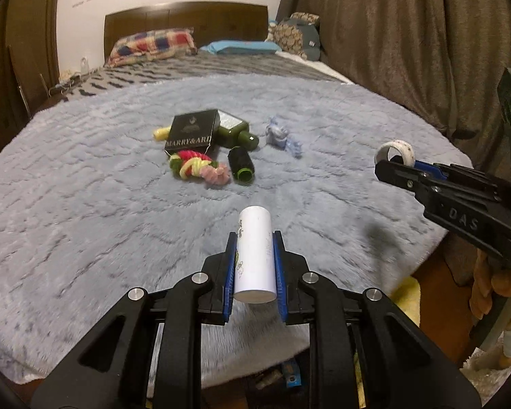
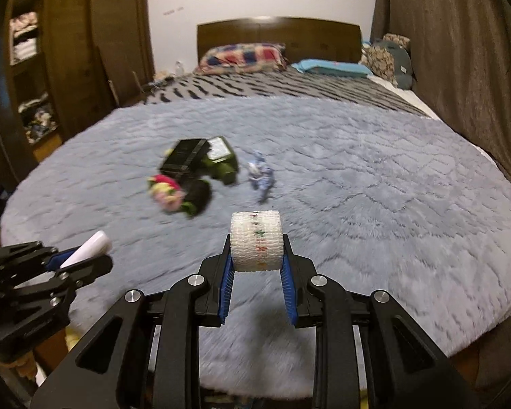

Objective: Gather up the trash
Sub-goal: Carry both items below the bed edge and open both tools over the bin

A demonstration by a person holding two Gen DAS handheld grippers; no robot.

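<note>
My left gripper (image 1: 254, 238) is shut on a white printed tube (image 1: 254, 252) and holds it above the near edge of the grey fluffy blanket (image 1: 85, 204). My right gripper (image 2: 256, 240) is shut on a white gauze tape roll (image 2: 256, 241), also above the blanket (image 2: 391, 187); it shows at the right of the left wrist view (image 1: 390, 163) with the roll (image 1: 397, 150). The left gripper with the tube (image 2: 85, 250) shows at the lower left of the right wrist view. A crumpled blue-white wrapper (image 1: 282, 134) lies on the blanket.
A pile sits mid-blanket: a black box (image 1: 192, 133), a green bottle (image 1: 235, 129), a black spool (image 1: 242, 165), colourful hair ties (image 1: 197, 167) and a yellow item (image 1: 160, 133). Pillows (image 1: 153, 46) lie by the headboard. Brown curtains (image 1: 408, 34) hang right. A wardrobe (image 2: 34, 68) stands left.
</note>
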